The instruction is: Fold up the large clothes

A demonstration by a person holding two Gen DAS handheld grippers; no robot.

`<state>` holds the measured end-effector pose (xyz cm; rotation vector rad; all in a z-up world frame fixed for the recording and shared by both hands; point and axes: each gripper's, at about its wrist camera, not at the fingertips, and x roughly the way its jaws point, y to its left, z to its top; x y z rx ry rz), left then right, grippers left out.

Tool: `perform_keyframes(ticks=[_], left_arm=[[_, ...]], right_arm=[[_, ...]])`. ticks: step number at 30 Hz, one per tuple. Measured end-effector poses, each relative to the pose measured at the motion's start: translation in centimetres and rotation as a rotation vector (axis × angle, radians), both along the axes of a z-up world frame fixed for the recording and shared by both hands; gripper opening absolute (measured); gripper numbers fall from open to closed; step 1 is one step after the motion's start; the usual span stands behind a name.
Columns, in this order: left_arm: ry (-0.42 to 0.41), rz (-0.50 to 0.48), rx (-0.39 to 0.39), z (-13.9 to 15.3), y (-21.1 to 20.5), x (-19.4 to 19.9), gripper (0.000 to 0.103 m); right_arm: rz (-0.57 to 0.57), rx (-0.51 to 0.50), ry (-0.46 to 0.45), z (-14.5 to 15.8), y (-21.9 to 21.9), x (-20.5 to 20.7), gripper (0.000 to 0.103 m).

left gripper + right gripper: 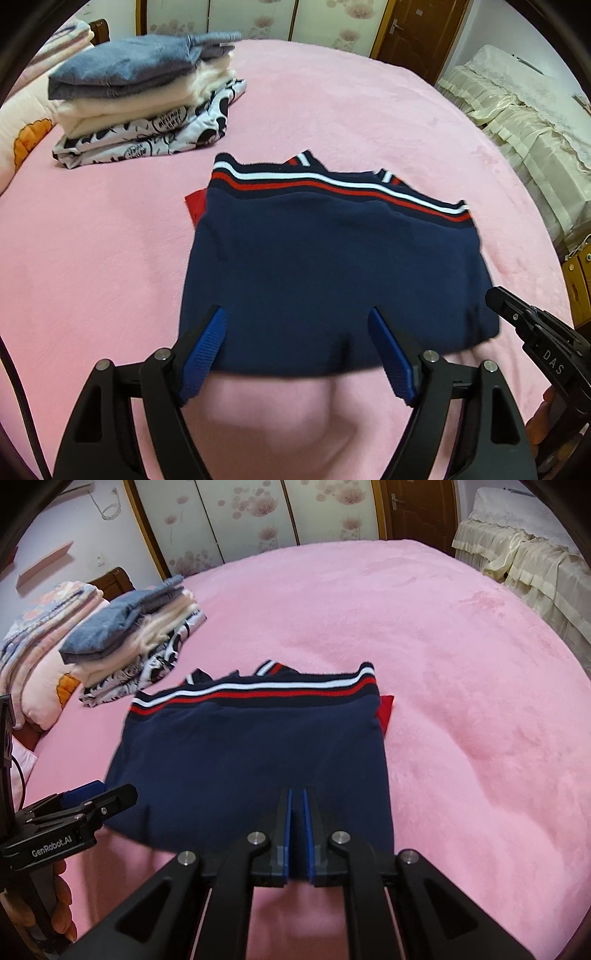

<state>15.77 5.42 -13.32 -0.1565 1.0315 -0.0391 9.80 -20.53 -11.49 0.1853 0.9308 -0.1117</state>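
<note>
1. Pink plush bedding covers the bed (332, 96) I work on, with floral wardrobe doors and a brown door behind it and a cream-draped piece of furniture off to one side.
2. Lying flat on the bed is the navy sweater (325, 266), folded into a compact rectangle, its red-and-white striped hem on the far edge and a scrap of red poking out at one far corner.
3. At the far corner of the bed sits a stack of folded clothes (147, 99): grey on top, cream below, a black-and-white print underneath.
4. The left gripper (299, 347) stands wide, its blue pads over the sweater's near edge with nothing pinched between them.
5. The right gripper (296, 830) is almost closed, only a thin gap between the pads, and I see no cloth caught there; it hovers over the sweater's near edge.
6. I judge the last fold is laid and I am letting go.
7. Next, I would need both grippers under the near edge to lift the bundle without spilling the fold and carry it to the stack.
</note>
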Motion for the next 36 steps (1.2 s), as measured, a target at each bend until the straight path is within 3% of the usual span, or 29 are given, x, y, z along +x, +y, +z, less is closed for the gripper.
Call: perform_keyframes(ticks=[2, 4, 5, 11, 16, 21, 28, 36], left_arm=[[-0.003, -0.001, -0.01, 0.9, -0.1, -1.2, 0.081], [-0.007, 0.001, -0.022, 1.8, -0.1, -2.3, 0.082], [-0.008, 0.001, -0.028, 2.2, -0.1, -2.9, 0.083], [-0.039, -0.004, -0.075, 4.5, -0.1, -6.4, 0.085], [-0.035, 0.001, -0.154, 4.7, 0.3, -8.2, 0.088], [-0.013, 0.003, -0.275, 2.6, 1.1, -8.7, 0.088], [-0.033, 0.111, -0.523, -3.3, 3.9, -8.2, 0.088], [-0.142, 0.193, -0.645, -8.0, 5.5, -5.2, 0.088]], right_arm=[[0.0, -0.002, -0.02, 1.0, 0.4, -1.2, 0.012], [-0.001, 0.003, -0.042, 2.0, 0.7, -2.4, 0.027], [-0.001, 0.002, -0.052, 2.4, 0.8, -2.8, 0.029], [0.02, -0.005, -0.099, 4.6, 2.3, -5.5, 0.029], [0.036, -0.014, -0.126, 5.4, 3.6, -6.9, 0.029], [0.043, -0.029, -0.141, 4.7, 4.5, -7.3, 0.029], [0.052, 0.002, -0.119, 2.2, 4.9, -6.4, 0.029], [0.064, 0.024, -0.098, 0.0, 4.9, -4.3, 0.029]])
